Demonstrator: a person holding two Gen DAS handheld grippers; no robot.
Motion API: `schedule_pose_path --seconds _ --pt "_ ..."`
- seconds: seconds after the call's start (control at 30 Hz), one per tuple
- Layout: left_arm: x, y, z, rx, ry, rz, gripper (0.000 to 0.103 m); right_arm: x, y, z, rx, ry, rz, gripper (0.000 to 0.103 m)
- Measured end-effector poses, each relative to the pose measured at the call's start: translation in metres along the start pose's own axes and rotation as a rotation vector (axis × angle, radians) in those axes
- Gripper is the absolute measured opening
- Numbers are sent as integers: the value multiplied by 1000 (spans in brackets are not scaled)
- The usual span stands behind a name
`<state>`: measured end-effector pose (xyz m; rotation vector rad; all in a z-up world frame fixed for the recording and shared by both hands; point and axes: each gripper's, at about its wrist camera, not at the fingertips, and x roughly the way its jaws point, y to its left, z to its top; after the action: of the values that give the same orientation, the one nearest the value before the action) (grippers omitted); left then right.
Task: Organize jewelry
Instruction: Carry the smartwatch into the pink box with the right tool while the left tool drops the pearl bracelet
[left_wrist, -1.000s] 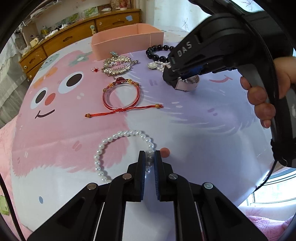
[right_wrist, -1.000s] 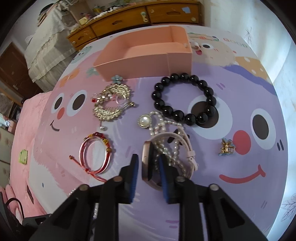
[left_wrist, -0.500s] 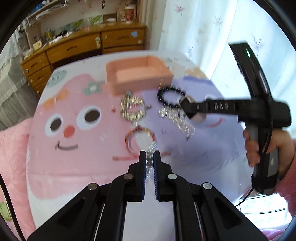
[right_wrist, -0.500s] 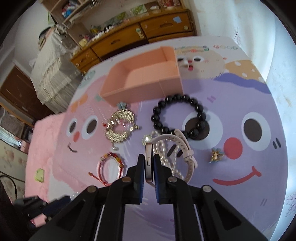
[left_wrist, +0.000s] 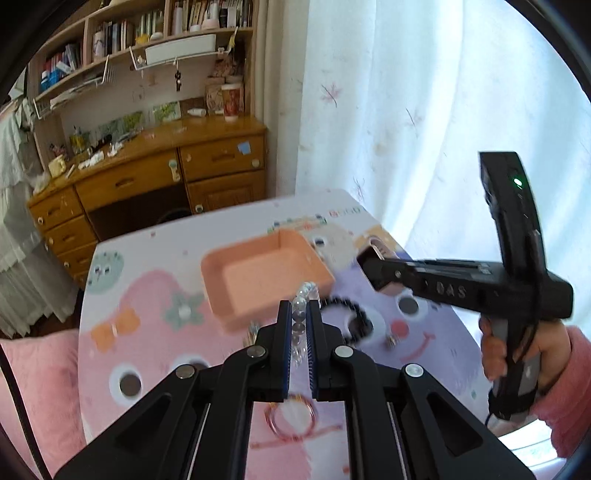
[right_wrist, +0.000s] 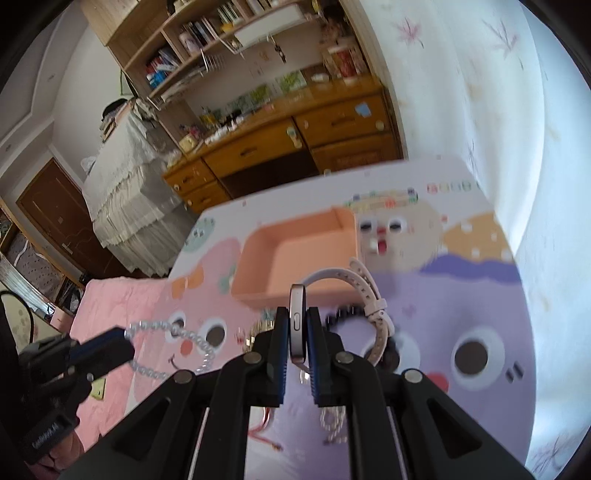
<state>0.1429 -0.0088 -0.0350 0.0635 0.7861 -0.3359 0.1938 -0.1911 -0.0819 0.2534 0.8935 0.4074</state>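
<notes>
While left gripper (left_wrist: 296, 319) pinches white pearl bead bracelet (left_wrist: 301, 314), right gripper (right_wrist: 297, 325) clamps pink-strapped smartwatch (right_wrist: 297, 317); shallow peach rectangular tray (right_wrist: 295, 254) at 12 o'clock

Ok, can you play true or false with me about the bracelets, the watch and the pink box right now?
1. The left gripper is shut on the pearl bracelet. True.
2. The right gripper holds the black bead bracelet. False: it is shut on the watch; the black bead bracelet lies on the mat.
3. The pink box already has jewelry inside. False: no jewelry shows inside it.
4. The watch has a white strap. True.
5. The red cord bracelet is inside the box. False: it lies on the mat, nearer the camera than the box.
</notes>
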Motion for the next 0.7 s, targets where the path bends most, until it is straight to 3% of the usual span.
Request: schedule_pose_path --seconds 0.37,0.5,0.67,0.7 --pt "52 44 55 -100 -94 53 5 20 13 40 -54 -86 1 11" --pt "76 62 62 -153 -75 57 5 36 21 45 -92 -98 5 11" --pt "103 85 61 -247 -43 -1 6 63 24 48 -82 -90 -16 11" --pt "108 87 60 -255 -32 -2 9 69 22 48 -70 -79 -17 11"
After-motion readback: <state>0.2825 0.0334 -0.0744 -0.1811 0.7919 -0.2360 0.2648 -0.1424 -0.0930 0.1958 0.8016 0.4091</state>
